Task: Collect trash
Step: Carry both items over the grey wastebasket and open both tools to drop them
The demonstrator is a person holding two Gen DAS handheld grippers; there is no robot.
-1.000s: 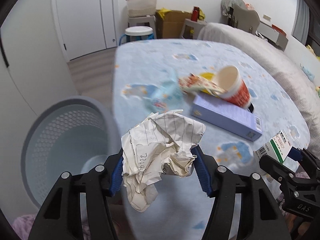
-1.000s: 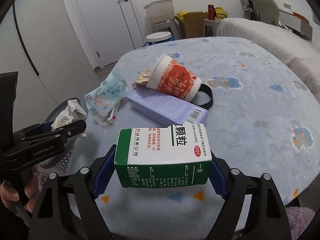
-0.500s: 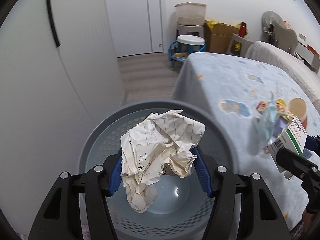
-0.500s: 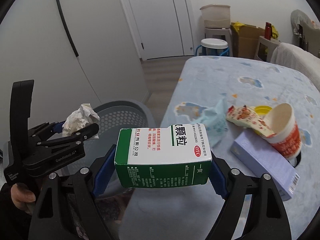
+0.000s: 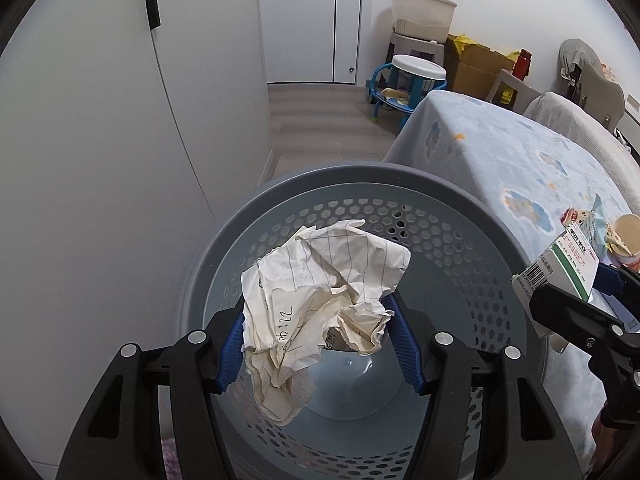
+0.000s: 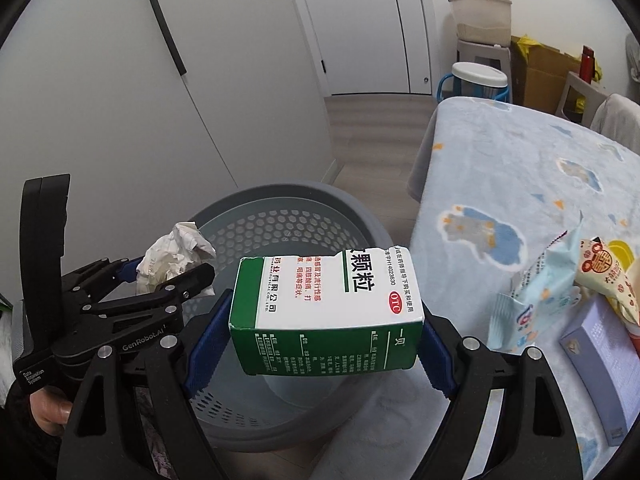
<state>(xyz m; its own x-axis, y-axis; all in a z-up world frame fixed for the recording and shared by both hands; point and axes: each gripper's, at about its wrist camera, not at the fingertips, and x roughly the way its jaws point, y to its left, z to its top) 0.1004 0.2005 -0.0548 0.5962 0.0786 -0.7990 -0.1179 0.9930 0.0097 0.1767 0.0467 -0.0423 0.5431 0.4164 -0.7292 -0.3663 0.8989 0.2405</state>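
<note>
White wardrobe door (image 5: 120, 160) fills the far left of both views.

Left claw (image 5: 318, 344): blue pads pressed on either side of a crumpled sheet of lined paper (image 5: 324, 300), jaws about half spread around the wad. Paper hangs directly over the mouth of the grey perforated bin (image 5: 452, 240), clear of its rim and floor. In the right wrist view the same claw (image 6: 160, 276) shows side-on at left, the paper wad (image 6: 176, 256) poking up from it above the bin's near-left rim, a hand (image 6: 48, 408) gripping the handle below.

Bin (image 6: 280, 216) stands on the floor between the wardrobe and the bed; inside bare as far as visible.

Right claw (image 6: 324, 332): jaws wide, clamped on the two ends of a green-and-white medicine box (image 6: 328, 312), torn along its top edge. Box held level over the bin's near-right side. From the left view it appears at the right edge (image 5: 560, 264).

Right: bed with blue printed blanket (image 6: 520, 168). On it lie a pale blue wipes packet (image 6: 536, 296), a snack wrapper (image 6: 612, 276) and a lilac box (image 6: 600, 360), close together near the edge.
</note>
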